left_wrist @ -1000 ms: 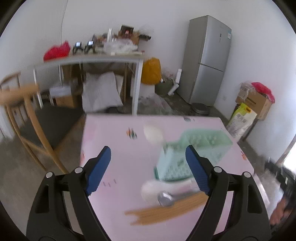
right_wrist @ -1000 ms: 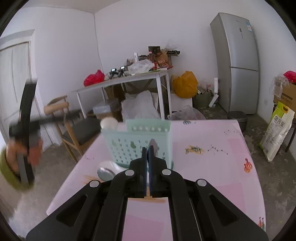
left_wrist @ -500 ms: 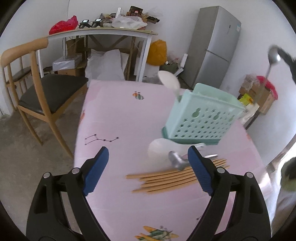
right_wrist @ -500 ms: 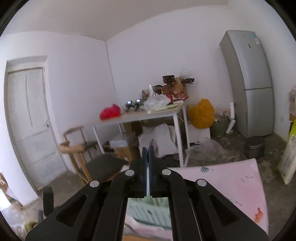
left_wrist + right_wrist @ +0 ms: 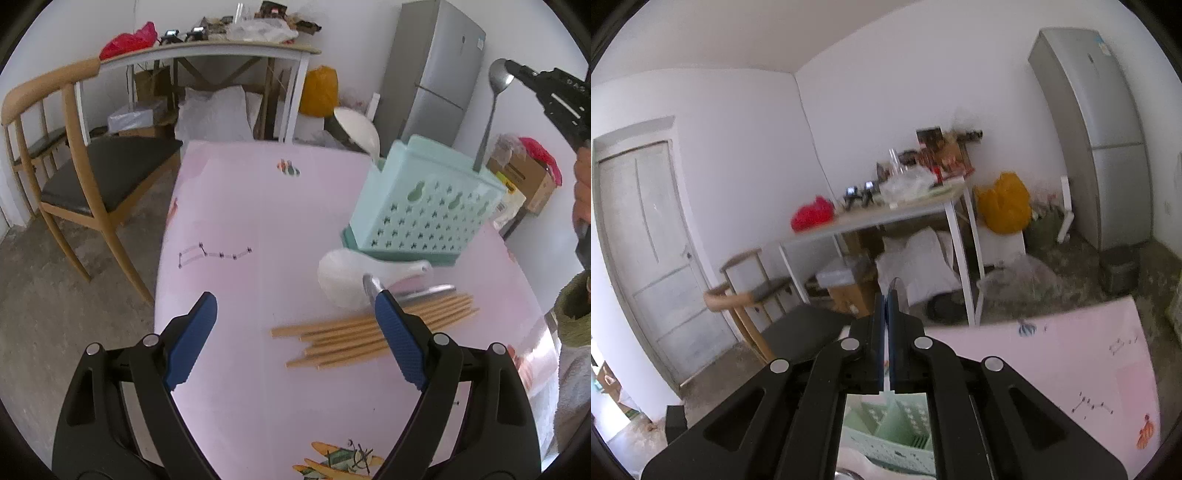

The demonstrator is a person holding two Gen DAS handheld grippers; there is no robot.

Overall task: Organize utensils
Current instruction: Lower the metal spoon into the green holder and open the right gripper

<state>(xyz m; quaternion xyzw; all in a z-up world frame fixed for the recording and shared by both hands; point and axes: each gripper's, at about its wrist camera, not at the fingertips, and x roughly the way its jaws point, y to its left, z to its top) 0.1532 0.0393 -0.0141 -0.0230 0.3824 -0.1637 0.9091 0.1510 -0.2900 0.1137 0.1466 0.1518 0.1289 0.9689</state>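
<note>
The metal spoon (image 5: 493, 107) hangs upright, bowl up, pinched in the right gripper (image 5: 517, 74) above the mint basket (image 5: 424, 206); the left gripper (image 5: 295, 317) gapes over chopsticks (image 5: 369, 336).

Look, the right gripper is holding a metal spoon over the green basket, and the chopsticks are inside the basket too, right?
Not quite. The chopsticks are lying on the pink table in front of the green basket, as the left wrist view shows. The right gripper is holding the metal spoon over the basket.

Wooden chair (image 5: 66, 155), grey fridge (image 5: 432, 77), possibly red bag (image 5: 127, 38)
</note>
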